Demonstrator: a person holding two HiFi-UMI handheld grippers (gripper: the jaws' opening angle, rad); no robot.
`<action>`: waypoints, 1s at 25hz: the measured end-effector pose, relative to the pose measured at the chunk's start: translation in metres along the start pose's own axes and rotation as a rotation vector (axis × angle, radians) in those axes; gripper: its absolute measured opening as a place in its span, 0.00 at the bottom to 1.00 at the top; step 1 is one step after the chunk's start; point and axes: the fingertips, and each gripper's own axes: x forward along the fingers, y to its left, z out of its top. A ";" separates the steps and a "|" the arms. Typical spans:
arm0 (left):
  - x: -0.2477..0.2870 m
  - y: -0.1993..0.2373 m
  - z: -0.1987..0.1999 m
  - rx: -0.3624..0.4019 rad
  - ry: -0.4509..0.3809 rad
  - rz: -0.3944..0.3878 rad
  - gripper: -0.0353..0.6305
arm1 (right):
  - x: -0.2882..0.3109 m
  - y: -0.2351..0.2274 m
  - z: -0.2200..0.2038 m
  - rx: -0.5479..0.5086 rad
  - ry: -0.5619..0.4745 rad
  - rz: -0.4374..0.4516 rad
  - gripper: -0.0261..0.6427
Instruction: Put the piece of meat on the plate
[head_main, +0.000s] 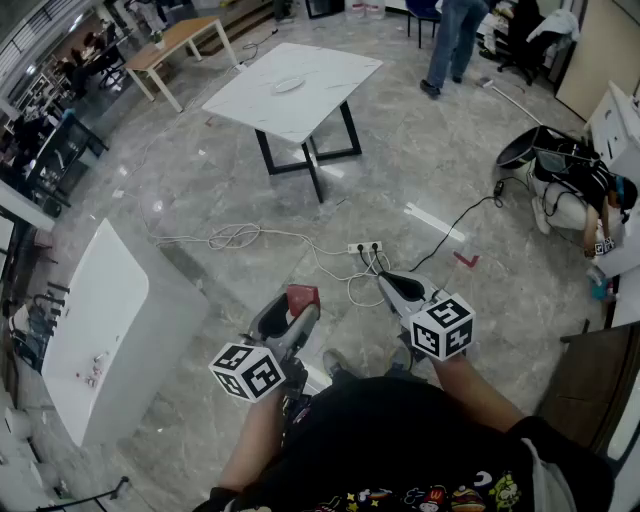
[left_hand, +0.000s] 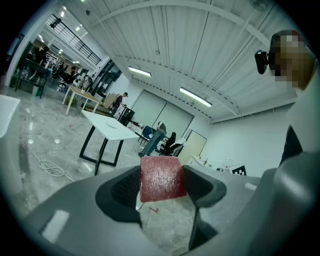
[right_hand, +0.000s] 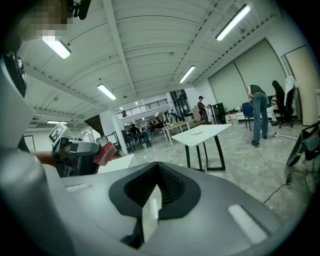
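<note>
Chunk of red blocky meat (left_hand: 160, 177) clamped in my left tongs (left_hand: 161, 189). My right tongs (right_hand: 155, 195) pressed together, empty. White plate (head_main: 288, 85) on white marble surface (head_main: 325, 60), far ahead of me.

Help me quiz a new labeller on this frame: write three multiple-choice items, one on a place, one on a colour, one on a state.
1. Where is the plate?
A. on the floor
B. on the white table far ahead
C. on the wooden table

2. What colour is the piece of meat?
A. green
B. white
C. red

3. How does the right gripper stand?
A. shut, with nothing in it
B. shut on the piece of meat
C. wide open

Answers:
1 B: the head view shows it lying on the white tabletop.
2 C: the left gripper view shows a red block clamped in the left gripper.
3 A: the right gripper view shows the jaws together and bare.
</note>
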 end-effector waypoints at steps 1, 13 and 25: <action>0.002 -0.002 -0.002 -0.001 0.003 -0.006 0.63 | -0.002 -0.003 -0.001 -0.001 0.000 -0.007 0.07; 0.021 -0.021 -0.013 -0.010 -0.015 0.005 0.63 | -0.014 -0.021 0.005 -0.047 -0.018 0.031 0.07; 0.063 -0.023 -0.024 -0.046 -0.012 0.063 0.63 | -0.030 -0.087 -0.004 -0.014 0.002 0.048 0.08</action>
